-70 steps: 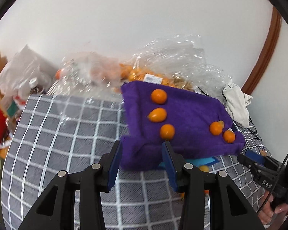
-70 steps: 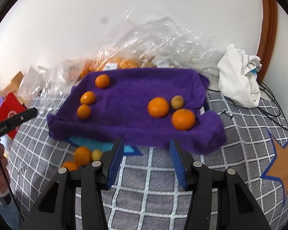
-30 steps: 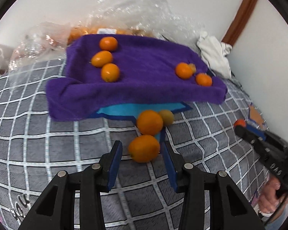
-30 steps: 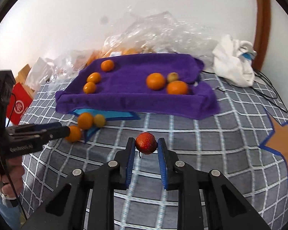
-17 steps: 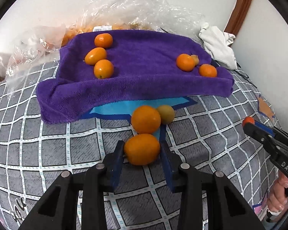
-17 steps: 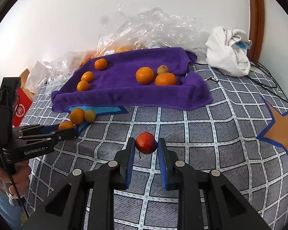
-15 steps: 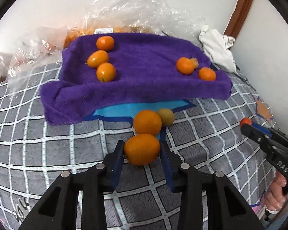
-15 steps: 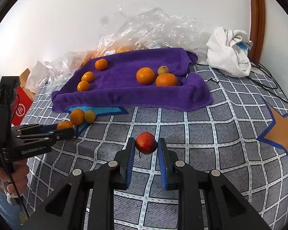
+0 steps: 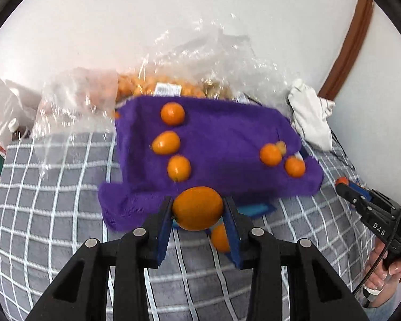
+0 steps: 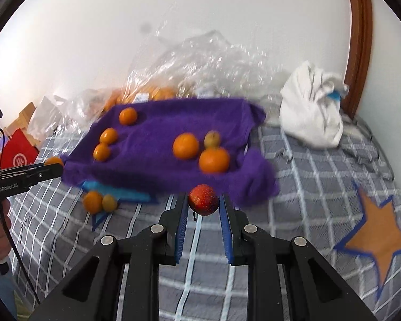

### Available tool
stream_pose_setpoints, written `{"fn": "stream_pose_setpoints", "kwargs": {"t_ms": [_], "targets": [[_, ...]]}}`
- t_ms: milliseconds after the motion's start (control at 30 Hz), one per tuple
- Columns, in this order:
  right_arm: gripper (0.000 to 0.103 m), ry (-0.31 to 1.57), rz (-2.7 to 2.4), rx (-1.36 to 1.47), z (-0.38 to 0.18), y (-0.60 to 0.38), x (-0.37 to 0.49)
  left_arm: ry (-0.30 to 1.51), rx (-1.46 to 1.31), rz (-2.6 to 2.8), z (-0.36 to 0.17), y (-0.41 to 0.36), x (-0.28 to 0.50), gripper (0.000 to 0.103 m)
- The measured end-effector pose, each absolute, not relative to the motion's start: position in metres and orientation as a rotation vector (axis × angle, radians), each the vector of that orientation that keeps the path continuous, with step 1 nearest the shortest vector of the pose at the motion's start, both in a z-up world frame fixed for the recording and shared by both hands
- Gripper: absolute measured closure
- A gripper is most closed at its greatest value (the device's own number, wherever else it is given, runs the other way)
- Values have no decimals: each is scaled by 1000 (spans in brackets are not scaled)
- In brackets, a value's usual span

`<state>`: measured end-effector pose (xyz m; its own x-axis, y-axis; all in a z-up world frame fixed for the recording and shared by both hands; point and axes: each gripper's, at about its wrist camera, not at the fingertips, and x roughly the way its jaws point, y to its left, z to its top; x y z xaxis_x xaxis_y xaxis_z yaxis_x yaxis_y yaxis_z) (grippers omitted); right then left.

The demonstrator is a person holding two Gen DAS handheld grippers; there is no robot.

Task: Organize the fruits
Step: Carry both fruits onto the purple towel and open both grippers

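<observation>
Two fruits held at this moment, one per gripper. In the left wrist view, left gripper point(image 9: 197, 210) at lower centre, jaws narrowed onto an orange fruit point(image 9: 197, 208), pressed on both sides by the blue pads point(image 9: 165, 223). Behind it, purple towel point(image 9: 227, 144) filling the middle of the frame, with three small oranges point(image 9: 172, 113) in a column at its left part and two more plus a paler small fruit at its right part. Another orange point(image 9: 219, 237) partly hidden behind the right pad, on the grey checked bedcover point(image 9: 53, 200). Clear plastic bag point(image 9: 200, 61) with more orange fruit above the towel, against the white wall. White crumpled cloth point(image 9: 311, 115) at the right.

In the right wrist view, right gripper point(image 10: 203, 206) at lower centre, jaws closed narrowly on a red fruit point(image 10: 203, 199), just before the near edge of the towel. On the towel, two bigger oranges with a yellowish fruit point(image 10: 212, 138) touching or nearly touching, right of middle. At lower left of the towel, one orange and one yellow-green fruit point(image 10: 109, 202) side by side on the bedcover. Orange star pattern point(image 10: 377, 238) at lower right.
</observation>
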<state>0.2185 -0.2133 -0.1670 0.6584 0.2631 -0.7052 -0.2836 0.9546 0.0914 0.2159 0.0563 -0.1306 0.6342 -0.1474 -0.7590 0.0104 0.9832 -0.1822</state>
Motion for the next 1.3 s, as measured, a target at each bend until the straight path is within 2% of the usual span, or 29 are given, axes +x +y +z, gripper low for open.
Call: {"fn": "stream_pose_setpoints", "kwargs": {"t_ms": [367,500,700,900,1300], "targets": [[79,736,395,94,-106,-210,303,819,-162,-41,-97,65,278,68],[79,743,413,151,-102,-207,335,796,-176,-31,-90,71,300,68],[79,831,395,148,-139,-198,377,824,-208,-31,-109,83,319,68],[79,933,347,24,-193,-182,404,885,-213,-47,-135,81,334,68],[79,1005,369,-5,-220,-179,411,966,-172,-101,-162,53,347,68]]}}
